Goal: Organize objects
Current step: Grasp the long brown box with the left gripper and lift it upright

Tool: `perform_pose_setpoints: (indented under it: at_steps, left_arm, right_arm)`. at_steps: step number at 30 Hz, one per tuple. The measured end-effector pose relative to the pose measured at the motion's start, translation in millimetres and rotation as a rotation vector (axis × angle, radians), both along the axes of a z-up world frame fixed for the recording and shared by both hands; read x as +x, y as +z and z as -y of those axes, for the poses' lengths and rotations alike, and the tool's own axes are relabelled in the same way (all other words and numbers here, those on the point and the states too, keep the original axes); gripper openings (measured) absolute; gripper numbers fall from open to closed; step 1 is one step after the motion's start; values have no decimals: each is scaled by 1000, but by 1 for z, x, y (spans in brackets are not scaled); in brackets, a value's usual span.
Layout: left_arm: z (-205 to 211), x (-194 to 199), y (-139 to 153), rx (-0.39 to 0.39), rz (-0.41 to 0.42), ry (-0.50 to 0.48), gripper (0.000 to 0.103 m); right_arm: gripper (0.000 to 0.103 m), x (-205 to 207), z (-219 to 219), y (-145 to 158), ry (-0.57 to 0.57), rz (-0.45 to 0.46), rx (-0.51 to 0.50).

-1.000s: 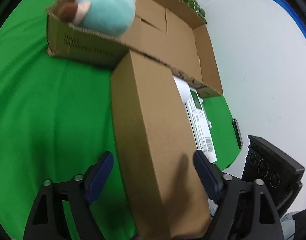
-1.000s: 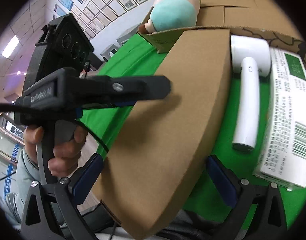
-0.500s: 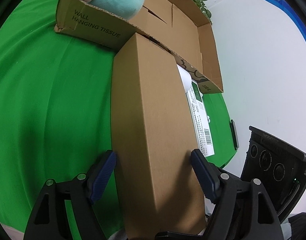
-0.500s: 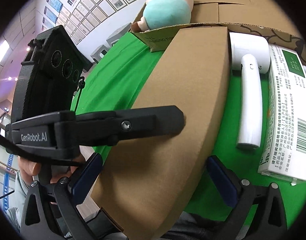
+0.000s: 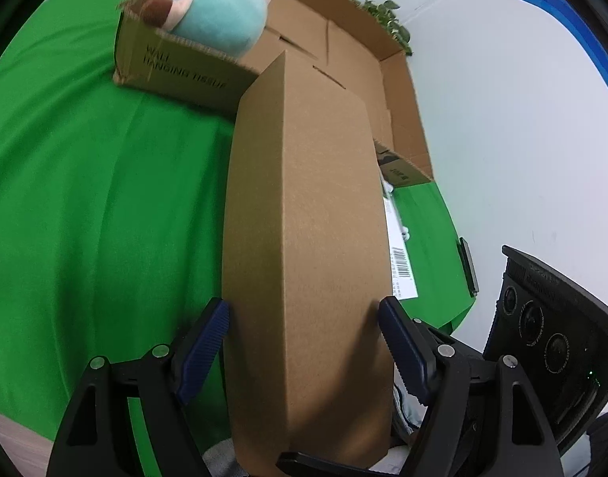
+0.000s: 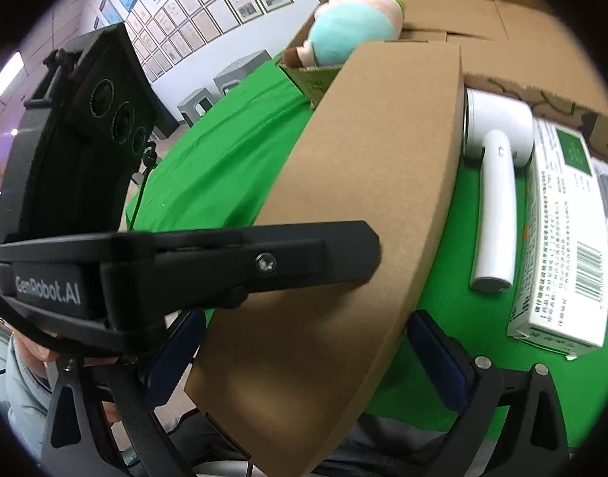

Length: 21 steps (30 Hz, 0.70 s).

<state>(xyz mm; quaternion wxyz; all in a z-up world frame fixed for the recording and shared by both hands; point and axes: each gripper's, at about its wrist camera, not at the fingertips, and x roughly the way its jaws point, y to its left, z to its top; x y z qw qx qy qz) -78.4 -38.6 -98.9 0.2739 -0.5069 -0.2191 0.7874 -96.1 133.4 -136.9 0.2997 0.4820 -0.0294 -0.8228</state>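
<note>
My left gripper (image 5: 304, 342) pinches the box (image 5: 304, 238), now raised toward the carton (image 5: 343, 47) at 12 o'clock. Right fingers (image 6: 435, 349): grip unclear.

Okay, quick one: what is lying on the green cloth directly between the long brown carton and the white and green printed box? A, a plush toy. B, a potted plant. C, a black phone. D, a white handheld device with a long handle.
D: in the right wrist view the white handheld device lies on the green cloth, with the long brown carton on one side and the printed box on the other.
</note>
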Motion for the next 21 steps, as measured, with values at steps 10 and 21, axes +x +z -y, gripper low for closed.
perform_pose_setpoints:
  at_steps: [10, 21]
  left_arm:
    - [-7, 1, 65, -12, -178, 2, 73]
    - [-37, -40, 178, -50, -427, -45, 73]
  right_arm:
    - [96, 6, -23, 32, -43, -213, -21]
    - [96, -29, -39, 79, -103, -471, -56]
